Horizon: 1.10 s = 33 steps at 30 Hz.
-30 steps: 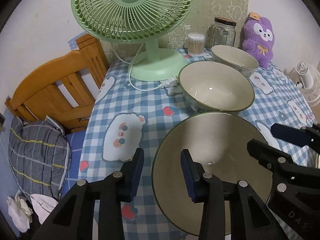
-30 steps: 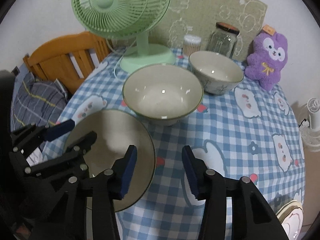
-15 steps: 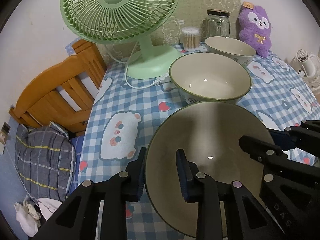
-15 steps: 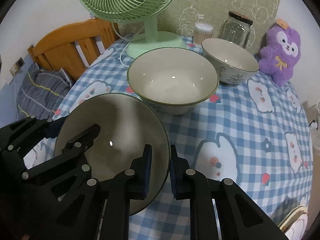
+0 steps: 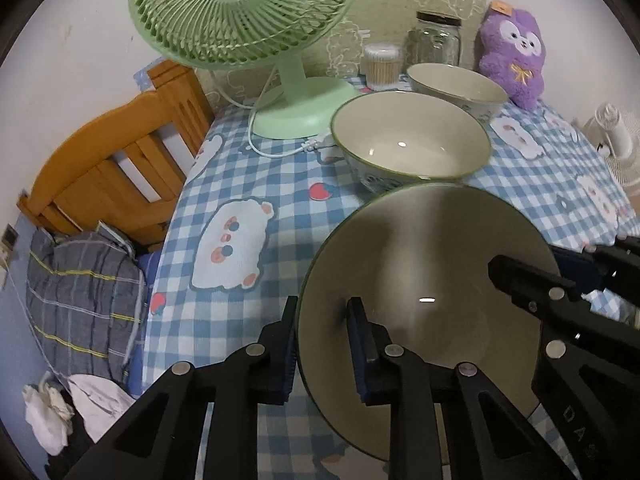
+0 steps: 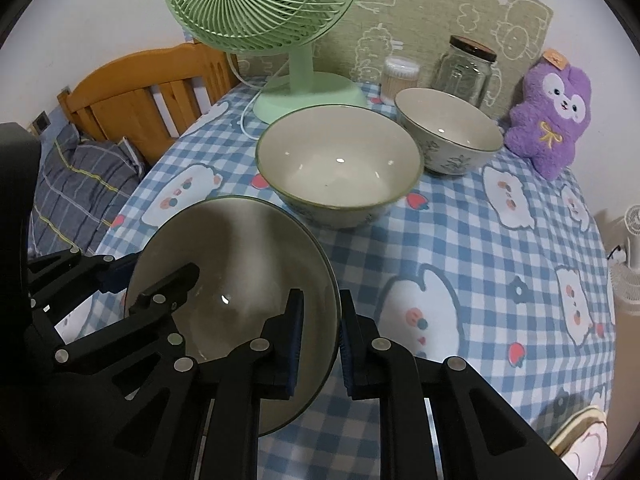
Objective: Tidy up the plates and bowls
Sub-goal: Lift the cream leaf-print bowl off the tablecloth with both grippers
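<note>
Left wrist view: the left gripper [image 5: 322,344] has its jaws clamped on the left rim of the big cream ceramic bowl with the dark green edge [image 5: 432,280], one pad outside the wall, one inside. They've just been closing onto it. The bowl sits tilted over the desk with the blue-and-white checked cloth [image 5: 248,176], right in front of a second, matching cream bowl [image 5: 410,144]. The right gripper [image 5: 560,280] grabs the opposite rim. A smaller patterned bowl [image 5: 456,84] stands behind, near the mint-green fan [image 5: 248,12].

Right wrist view: the right gripper [image 6: 318,338] is pinched shut on the big bowl's [image 6: 236,256] right rim, and the left gripper [image 6: 132,276] holds the far side. The purple plush toy [image 6: 548,116] and glass jar [image 6: 466,68] sit at the back.
</note>
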Tool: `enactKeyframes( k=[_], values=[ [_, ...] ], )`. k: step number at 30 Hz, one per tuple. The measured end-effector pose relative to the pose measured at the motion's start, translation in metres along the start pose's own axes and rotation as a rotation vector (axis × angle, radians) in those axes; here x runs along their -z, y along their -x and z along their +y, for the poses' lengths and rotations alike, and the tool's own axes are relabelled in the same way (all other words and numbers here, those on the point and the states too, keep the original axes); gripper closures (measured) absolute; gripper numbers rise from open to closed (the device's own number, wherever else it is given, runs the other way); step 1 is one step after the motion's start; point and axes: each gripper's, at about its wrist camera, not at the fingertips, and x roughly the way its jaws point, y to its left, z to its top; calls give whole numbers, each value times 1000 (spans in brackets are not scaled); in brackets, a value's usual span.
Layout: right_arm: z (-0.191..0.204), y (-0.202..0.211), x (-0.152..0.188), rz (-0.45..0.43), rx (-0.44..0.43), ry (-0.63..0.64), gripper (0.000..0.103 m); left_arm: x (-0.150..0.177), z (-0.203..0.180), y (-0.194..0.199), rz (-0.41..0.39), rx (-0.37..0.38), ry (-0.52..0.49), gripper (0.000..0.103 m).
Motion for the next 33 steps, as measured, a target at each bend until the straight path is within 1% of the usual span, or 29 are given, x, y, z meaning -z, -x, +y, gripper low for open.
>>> enactKeyframes(
  k=[3, 8, 12, 17, 26, 33],
  values=[
    [-5, 5, 6, -1, 11, -7, 84, 4, -7, 6, 0, 6, -1, 82],
    [-15, 13, 24, 20, -6, -34, 84, 12, -19, 23, -26, 1, 0, 82],
    [-21, 20, 38, 31, -12, -41, 84, 20, -28, 33, -29, 4, -5, 82],
    [-26, 34, 58, 27, -3, -24, 84, 34, -43, 44, -31, -10, -19, 82],
    [-44, 56, 94, 26, -2, -43, 84, 58, -77, 64, -43, -8, -36, 82],
    [-52, 69, 113, 24, 4, -47, 84, 71, -92, 76, -49, 5, -40, 82]
  ],
)
